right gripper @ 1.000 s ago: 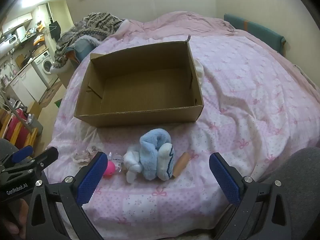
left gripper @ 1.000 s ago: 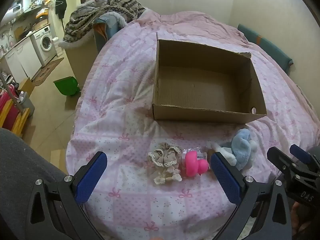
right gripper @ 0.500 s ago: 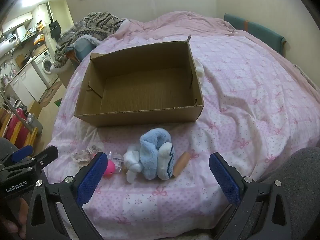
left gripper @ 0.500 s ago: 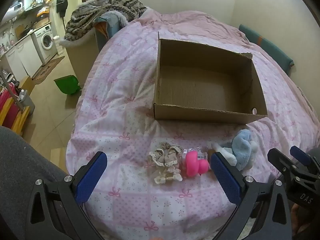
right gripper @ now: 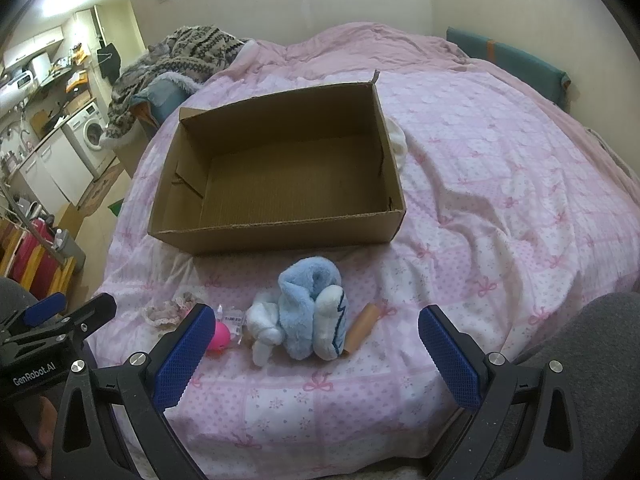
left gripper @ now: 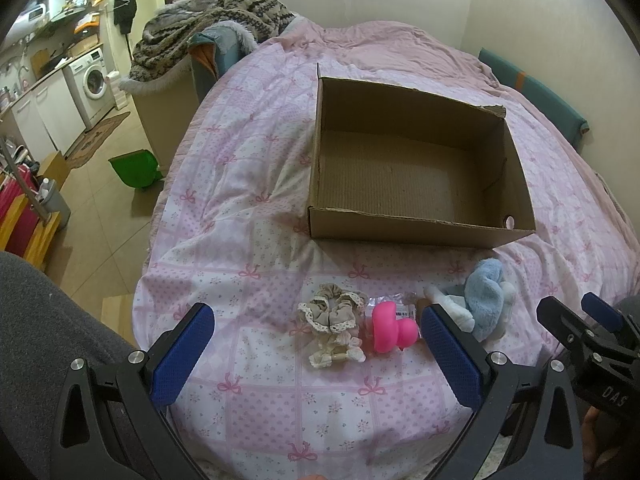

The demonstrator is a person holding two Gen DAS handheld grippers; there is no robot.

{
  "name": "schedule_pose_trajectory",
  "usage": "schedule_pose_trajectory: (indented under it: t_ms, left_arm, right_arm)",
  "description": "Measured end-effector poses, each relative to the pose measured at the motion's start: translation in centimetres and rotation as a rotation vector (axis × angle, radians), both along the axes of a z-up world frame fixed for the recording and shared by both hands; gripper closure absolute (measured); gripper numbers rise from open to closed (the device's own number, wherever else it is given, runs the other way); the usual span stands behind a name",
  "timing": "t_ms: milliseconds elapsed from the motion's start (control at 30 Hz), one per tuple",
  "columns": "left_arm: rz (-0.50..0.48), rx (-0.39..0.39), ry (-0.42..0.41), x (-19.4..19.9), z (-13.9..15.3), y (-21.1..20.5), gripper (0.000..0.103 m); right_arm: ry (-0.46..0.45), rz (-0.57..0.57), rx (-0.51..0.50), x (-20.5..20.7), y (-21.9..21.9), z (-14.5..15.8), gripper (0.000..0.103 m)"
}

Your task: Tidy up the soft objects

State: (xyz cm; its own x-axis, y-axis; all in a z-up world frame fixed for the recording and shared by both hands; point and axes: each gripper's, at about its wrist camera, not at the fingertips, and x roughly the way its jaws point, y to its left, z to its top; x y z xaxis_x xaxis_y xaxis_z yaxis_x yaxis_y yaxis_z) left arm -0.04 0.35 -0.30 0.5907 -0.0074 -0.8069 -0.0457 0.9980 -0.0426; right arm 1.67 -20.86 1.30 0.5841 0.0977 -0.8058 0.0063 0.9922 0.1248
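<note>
An empty open cardboard box [left gripper: 420,168] [right gripper: 280,176] sits on the pink bed. In front of it lies a row of soft things: beige lace scrunchies [left gripper: 332,312] [right gripper: 168,310], a pink squishy toy [left gripper: 388,328] [right gripper: 220,336], a blue and white plush [left gripper: 484,296] [right gripper: 308,308] and a small brown tube [right gripper: 362,326]. My left gripper [left gripper: 316,356] is open and empty, just short of the scrunchies and pink toy. My right gripper [right gripper: 316,356] is open and empty, just short of the blue plush.
The pink patterned duvet [left gripper: 248,208] [right gripper: 500,200] covers the bed. A patterned blanket heap [left gripper: 208,20] lies at the far left corner. The floor, a green bin [left gripper: 134,166] and a washing machine [left gripper: 94,80] are off the bed's left edge.
Both grippers stay open and almost still. The left wrist view has shifted very slightly; no object has moved.
</note>
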Motion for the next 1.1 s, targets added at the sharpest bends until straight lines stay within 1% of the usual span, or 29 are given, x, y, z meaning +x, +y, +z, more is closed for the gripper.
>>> schedule_pose_trajectory:
  t_ms: [933, 1100]
  left_arm:
    - [0.003, -0.001, 0.006, 0.03, -0.19, 0.06, 0.0]
    - [0.006, -0.004, 0.007, -0.19, -0.57, 0.2, 0.0]
  right_arm:
    - [0.003, -0.001, -0.002, -0.06, 0.03, -0.12, 0.0]
    - [0.004, 0.001, -0.003, 0.01, -0.07, -0.02, 0.0]
